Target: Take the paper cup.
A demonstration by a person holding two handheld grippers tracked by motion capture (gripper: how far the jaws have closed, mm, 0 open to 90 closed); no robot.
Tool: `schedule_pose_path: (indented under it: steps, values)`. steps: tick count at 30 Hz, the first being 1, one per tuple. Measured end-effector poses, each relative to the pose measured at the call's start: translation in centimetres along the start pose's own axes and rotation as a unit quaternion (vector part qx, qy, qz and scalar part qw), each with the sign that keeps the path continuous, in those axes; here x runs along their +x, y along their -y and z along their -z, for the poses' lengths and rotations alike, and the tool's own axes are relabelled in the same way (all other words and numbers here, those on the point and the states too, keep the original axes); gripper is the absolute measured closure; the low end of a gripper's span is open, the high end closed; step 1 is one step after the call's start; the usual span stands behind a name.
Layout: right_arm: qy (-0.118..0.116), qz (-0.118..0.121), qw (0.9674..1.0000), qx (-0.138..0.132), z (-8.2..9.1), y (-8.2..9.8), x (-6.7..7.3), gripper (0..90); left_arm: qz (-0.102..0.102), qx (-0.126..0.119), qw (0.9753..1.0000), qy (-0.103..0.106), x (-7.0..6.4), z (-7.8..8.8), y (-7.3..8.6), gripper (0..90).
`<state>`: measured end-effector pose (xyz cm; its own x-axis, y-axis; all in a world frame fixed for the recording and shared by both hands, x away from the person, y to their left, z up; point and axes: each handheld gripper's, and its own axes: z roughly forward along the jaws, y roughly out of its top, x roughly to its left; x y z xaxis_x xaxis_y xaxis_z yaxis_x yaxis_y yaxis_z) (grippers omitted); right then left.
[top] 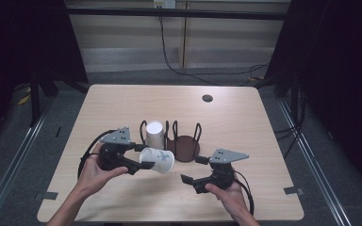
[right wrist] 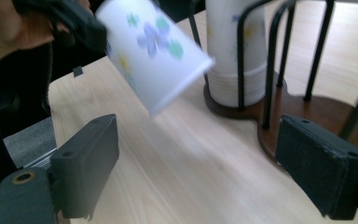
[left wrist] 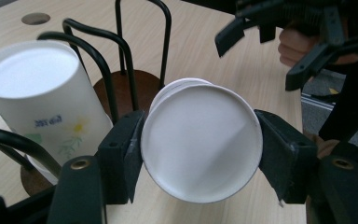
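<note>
Paper cup held: left hand-held gripper (top: pixel 143 165) clamps a white paper cup (top: pixel 157 160) by its base end, on its side above the desk (top: pixel 245 122), mouth toward the right hand-held gripper (top: pixel 189 181).
Right side: jaws spread wide, holding nothing, near the cup's open rim.
Doing it well, as a judgement: the thin wall likely dents, so grip lightly; steady the cup before the other jaws approach, and keep it off the wire loops.
Rack: black wire holder (top: pixel 186 147) on a dark wooden base, mid-desk; a stack of cups (top: pixel 154 134) stands upside down in its left bay, right bay bare.
Cup's look: tapered, rolled rim, printed purple, green and yellow flowers; flat white bottom faces the left gripper view.
</note>
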<state>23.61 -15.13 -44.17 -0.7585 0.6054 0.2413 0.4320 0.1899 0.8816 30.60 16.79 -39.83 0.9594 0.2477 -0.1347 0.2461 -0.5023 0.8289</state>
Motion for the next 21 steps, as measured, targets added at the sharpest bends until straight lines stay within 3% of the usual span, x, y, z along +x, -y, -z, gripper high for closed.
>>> schedule_pose_path:
  steps: [4,10,21]
  values:
    - [-0.021,0.009,0.9997,-0.009,-0.7,-0.9,0.3,13.0,0.000,-0.001,1.0000,0.007,-0.1,-0.4,0.6,36.9]
    - [-0.052,0.008,0.9985,-0.014,-1.9,-0.3,0.4,13.0,-0.011,-0.009,0.9996,0.024,-0.7,-0.5,0.8,36.8]
    - [-0.076,0.025,0.9967,-0.009,-2.5,0.4,0.8,13.0,-0.007,-0.012,0.9990,0.042,-1.3,-0.6,0.9,36.9]
